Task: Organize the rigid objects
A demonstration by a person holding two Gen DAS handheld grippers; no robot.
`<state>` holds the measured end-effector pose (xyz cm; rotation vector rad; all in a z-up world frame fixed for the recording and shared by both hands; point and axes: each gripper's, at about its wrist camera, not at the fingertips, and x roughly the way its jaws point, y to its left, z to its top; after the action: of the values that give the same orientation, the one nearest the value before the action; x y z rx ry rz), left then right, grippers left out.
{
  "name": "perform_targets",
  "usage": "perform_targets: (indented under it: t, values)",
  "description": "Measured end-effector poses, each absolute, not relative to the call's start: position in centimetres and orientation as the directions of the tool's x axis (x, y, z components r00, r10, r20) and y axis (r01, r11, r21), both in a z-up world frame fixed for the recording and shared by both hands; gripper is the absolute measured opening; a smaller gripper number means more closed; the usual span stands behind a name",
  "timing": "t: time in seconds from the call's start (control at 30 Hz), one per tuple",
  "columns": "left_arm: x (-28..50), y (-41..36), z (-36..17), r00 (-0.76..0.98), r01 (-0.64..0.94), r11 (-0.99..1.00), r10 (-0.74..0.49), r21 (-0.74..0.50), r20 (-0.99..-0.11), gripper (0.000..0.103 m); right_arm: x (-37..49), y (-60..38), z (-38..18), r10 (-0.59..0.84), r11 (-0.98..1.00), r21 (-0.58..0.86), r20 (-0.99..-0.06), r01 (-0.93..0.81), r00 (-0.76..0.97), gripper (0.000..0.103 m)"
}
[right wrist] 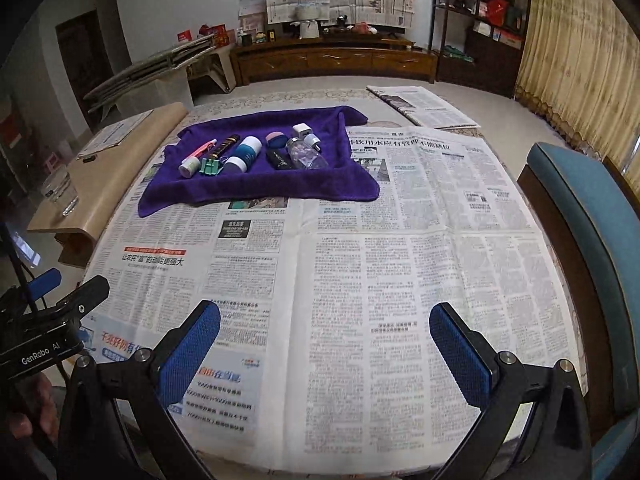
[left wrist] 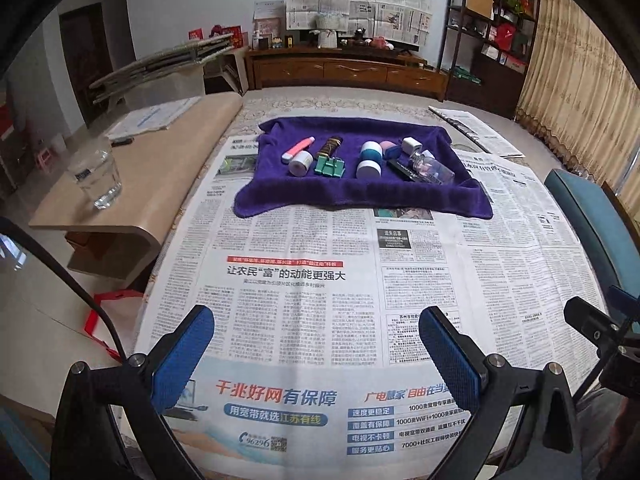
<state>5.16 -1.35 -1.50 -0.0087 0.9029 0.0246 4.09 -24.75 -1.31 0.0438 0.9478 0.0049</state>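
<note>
A: Living room, table spread with newspaper [left wrist: 320, 280]. Purple towel [left wrist: 360, 196] upper centre of frame. Wooden TV cabinet [left wrist: 344, 70] against far wall, glass of water [left wrist: 96, 172] on side bench at left.

B: On towel, left to right: pink pen [left wrist: 298, 148], small white jar [left wrist: 300, 163], dark patterned tube [left wrist: 329, 146], green binder clips [left wrist: 330, 168], two teal-and-white jars [left wrist: 369, 160], pink-and-blue puff case [left wrist: 390, 149], white charger plug [left wrist: 412, 146], black tube [left wrist: 404, 170], clear bottle [left wrist: 434, 168]. All close together, several touching.

A: Grippers?

B: Left gripper [left wrist: 316, 348] bottom of frame, blue pads wide apart, empty, over newsprint. Right gripper [right wrist: 324, 344] same: spread, nothing held, well short of towel.
</note>
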Motion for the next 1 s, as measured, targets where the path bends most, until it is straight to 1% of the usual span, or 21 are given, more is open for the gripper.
perform_targets:
  t: [0.27, 1.0]
  values:
    - [3.9, -1.2, -0.4, 0.642, -0.035, 0.999, 0.041, 0.024, -0.766, 0.103, 3.5, -25.0, -1.0, 0.01, 0.999, 0.036, -0.818, 0.033, 0.575, 0.103]
    - [3.5, -1.1, 0.0, 0.64, -0.035, 0.999, 0.045, 0.029, -0.767, 0.103, 3.4, -24.5, -0.7, 0.013, 0.999, 0.032, -0.822, 0.024, 0.569, 0.103]
